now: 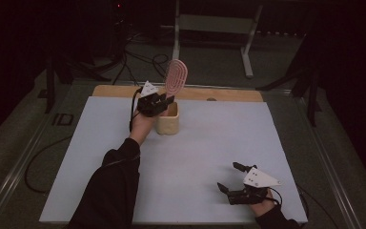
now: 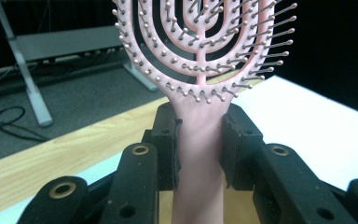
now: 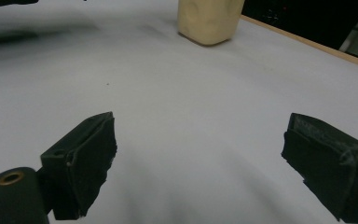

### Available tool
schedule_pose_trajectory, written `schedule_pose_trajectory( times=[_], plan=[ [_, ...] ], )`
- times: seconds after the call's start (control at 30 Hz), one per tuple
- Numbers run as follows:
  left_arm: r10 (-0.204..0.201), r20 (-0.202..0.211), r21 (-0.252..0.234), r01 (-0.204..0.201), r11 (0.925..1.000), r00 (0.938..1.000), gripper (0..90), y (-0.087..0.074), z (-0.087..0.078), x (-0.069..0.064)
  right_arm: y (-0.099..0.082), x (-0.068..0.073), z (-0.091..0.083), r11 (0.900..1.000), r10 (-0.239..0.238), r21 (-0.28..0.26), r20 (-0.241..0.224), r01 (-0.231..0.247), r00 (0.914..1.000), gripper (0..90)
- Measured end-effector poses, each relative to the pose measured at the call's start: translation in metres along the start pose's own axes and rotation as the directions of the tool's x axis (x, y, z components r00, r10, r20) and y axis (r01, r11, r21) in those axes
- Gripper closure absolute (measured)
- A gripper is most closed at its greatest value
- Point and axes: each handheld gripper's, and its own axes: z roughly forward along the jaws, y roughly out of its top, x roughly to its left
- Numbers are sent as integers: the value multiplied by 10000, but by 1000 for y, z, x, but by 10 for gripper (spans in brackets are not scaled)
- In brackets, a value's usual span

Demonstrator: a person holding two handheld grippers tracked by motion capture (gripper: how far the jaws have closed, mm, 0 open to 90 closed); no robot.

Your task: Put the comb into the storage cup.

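Above the cup (image 1: 167, 121), left claw (image 1: 167, 101) grips hairbrush (image 1: 176, 76) (right claw (image 1: 229, 177) gapes).

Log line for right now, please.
left tool: shut on hairbrush handle, above cup | right tool: open, empty, over sheet

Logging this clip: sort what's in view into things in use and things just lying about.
In use: pink hairbrush, clamped in the left tool; beige cup beneath it.
Lying about: right tool, open, over the white mat; metal stand and floor cables behind.
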Motion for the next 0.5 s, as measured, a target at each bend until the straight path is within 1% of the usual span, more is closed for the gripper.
schedule_pose_trajectory(
  times=[0.1,0.17,0.23,0.3,0.4,0.47,0.5],
  plan=[
    [39,70,269,-41,9996,10000,696,0,2,0,0,0,0,10000,17,5,-14,-17,10000,94],
    [212,-78,528,-208,9984,9997,695,0,3,-1,0,0,0,10000,23,0,-30,-23,10000,94],
    [205,-32,719,-202,9972,9998,695,1,4,0,0,0,1,10000,35,-12,-31,-35,10000,94],
    [289,-28,853,-286,9959,9996,695,2,4,-1,0,0,1,10000,16,3,-23,-16,10000,94],
    [280,116,944,-290,9951,9995,690,5,3,-1,0,0,0,10000,37,17,-17,-37,10000,94],
    [236,134,911,-248,9955,9996,658,5,2,0,0,0,0,10000,50,10,-23,-50,10000,94],
    [117,249,1011,-141,9948,9996,617,8,-1,1,0,0,0,10000,32,8,-4,-32,10000,94]
  ],
)
